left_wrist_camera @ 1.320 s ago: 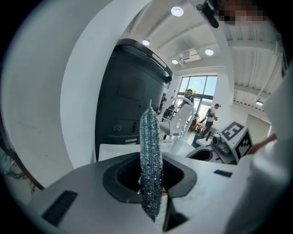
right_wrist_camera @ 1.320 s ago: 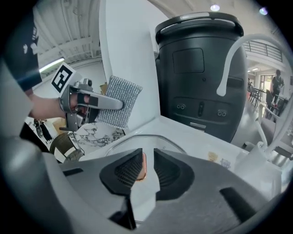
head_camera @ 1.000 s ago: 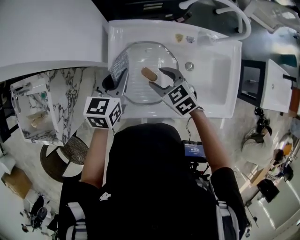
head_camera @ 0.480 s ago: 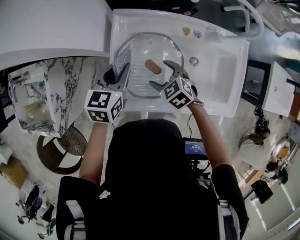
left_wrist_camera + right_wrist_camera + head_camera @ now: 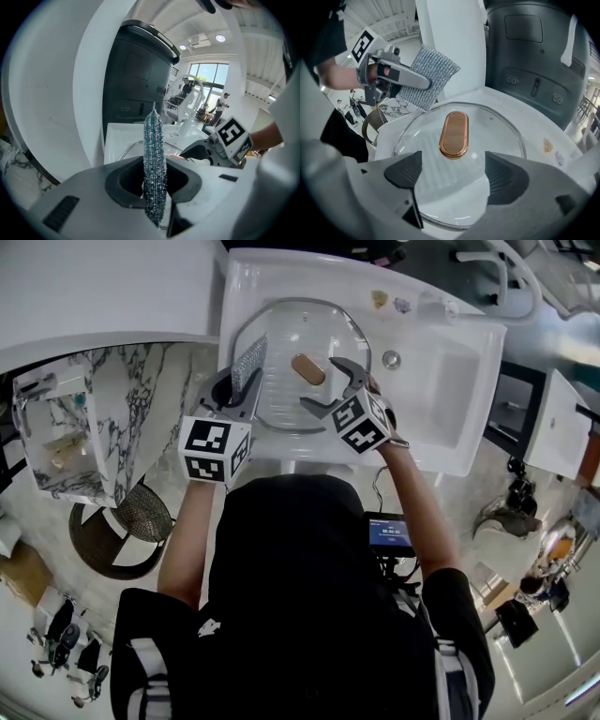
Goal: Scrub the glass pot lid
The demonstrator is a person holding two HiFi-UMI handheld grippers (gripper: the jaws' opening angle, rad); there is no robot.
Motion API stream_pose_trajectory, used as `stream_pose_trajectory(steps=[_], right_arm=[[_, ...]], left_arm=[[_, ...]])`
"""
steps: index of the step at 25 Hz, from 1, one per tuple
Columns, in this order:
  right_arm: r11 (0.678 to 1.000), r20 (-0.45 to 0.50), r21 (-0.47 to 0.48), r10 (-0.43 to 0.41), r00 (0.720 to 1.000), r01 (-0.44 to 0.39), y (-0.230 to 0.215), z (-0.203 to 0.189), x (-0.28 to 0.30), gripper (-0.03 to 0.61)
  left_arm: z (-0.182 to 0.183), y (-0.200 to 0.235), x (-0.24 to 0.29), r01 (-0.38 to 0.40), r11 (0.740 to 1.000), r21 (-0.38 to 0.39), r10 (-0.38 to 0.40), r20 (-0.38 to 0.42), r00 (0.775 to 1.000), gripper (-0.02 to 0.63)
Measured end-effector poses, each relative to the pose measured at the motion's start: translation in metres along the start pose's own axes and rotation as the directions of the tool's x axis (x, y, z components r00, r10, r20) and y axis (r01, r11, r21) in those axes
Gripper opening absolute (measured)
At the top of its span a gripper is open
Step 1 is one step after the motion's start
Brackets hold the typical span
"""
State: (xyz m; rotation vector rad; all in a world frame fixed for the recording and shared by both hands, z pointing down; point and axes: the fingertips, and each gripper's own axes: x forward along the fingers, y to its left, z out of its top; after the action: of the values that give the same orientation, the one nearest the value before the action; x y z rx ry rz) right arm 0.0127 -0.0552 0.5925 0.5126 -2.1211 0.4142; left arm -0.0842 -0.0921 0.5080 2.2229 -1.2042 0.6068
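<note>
Pre-scrub approach. Lid (image 5: 281, 381) lies in sink (image 5: 441, 381). Left gripper (image 5: 242, 388) clamps scrubber (image 5: 247, 360) at lid's left rim. Right gripper (image 5: 323, 383), jaws just opened wide, empty, faces handle (image 5: 307, 369). Next, probably: steady lid, apply scrubber.

Left gripper (image 5: 154, 180), jaws clamped tight

We see the scouring pad (image 5: 154, 154) only edge-on in the left gripper view, and the body of the left gripper (image 5: 157, 180) covers nearly all of the glass pot lid (image 5: 130, 148) there. In the right gripper view the lid's near rim drops behind the right gripper (image 5: 454, 176). From the head view both grippers cover parts of the lid's left and near rim. The stickers (image 5: 379, 299) at the back of the sink (image 5: 450, 381) are too small for us to read, as are the distant people (image 5: 224, 99).
</note>
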Motion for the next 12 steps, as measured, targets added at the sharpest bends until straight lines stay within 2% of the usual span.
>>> stream_pose_trajectory(steps=[7,9,12], right_arm=[[1.0,0.004,0.002,0.007,1.0,-0.007,-0.001,0.0,0.001,0.38],[1.0,0.004,0.003,0.007,1.0,-0.007,-0.002,0.0,0.001,0.38],[1.0,0.007,0.002,0.006,1.0,-0.006,-0.001,0.0,0.001,0.38]], left_arm=[[-0.005,0.003,0.011,-0.013,0.999,0.036,0.014,-0.035,0.999,0.072],[-0.004,0.006,0.014,-0.031,0.996,0.082,0.034,-0.038,0.999,0.072],[-0.001,0.011,0.017,-0.065,0.977,0.205,0.075,-0.042,0.996,0.072]])
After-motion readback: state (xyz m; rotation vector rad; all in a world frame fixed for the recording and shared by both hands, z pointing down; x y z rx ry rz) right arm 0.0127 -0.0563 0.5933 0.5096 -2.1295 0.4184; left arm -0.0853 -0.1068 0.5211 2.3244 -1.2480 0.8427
